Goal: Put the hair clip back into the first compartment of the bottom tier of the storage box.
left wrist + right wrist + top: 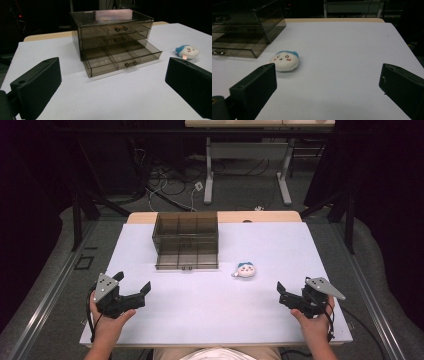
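Note:
A smoked see-through drawer box (186, 232) stands at the middle back of the white table (210, 310), its bottom drawer (187, 259) pulled out and holding nothing that I can see. A small white plush with a blue top (245, 269) lies to the right of the drawer. My left gripper (133, 281) hovers open near the front left, pointing at the drawer box (112, 37), and the plush (187, 51) lies off to its right. My right gripper (294, 285) is open near the front right, with the plush (285, 60) ahead and to its left. Neither holds anything.
Broad bare tabletop (342, 50) lies between the grippers and the box. Beyond the table's far edge are a desk frame (247, 170) and cables on the floor. A metal rail (45, 295) runs along the left side.

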Demonstrator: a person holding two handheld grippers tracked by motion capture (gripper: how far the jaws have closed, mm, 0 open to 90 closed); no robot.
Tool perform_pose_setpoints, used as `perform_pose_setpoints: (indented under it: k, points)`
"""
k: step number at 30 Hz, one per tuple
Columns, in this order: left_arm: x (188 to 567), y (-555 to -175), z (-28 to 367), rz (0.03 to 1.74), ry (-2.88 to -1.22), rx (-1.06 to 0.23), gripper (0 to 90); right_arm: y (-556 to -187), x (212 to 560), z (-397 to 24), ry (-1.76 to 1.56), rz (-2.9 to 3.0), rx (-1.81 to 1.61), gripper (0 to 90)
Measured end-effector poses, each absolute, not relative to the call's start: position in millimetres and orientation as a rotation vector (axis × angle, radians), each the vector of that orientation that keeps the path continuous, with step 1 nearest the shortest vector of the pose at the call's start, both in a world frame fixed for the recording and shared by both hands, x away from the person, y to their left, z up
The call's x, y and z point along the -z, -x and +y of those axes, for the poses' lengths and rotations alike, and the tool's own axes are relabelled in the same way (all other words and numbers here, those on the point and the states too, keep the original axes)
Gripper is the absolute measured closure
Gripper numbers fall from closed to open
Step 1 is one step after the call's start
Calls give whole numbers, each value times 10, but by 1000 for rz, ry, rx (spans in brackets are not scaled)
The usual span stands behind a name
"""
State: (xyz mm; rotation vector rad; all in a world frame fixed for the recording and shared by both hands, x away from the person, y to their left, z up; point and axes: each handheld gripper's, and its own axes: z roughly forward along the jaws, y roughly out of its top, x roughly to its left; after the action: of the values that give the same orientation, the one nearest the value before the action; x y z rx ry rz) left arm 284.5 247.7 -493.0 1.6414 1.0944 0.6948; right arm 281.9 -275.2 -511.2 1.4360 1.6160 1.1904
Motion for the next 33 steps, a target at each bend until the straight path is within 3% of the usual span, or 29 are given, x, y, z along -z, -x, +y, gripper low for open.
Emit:
perform_pose_setpoints:
  k: [14, 33]
  points:
    - [4991, -2854, 2264, 1100, -1670, -612, 21, -2839, 5130, -2700, -1383, 1645, -1180, 0]
    - [4977, -2917, 2075, 1108, -1713, -638, 45, -2947, 5170, -2781, -1487, 1674, -1199, 0]
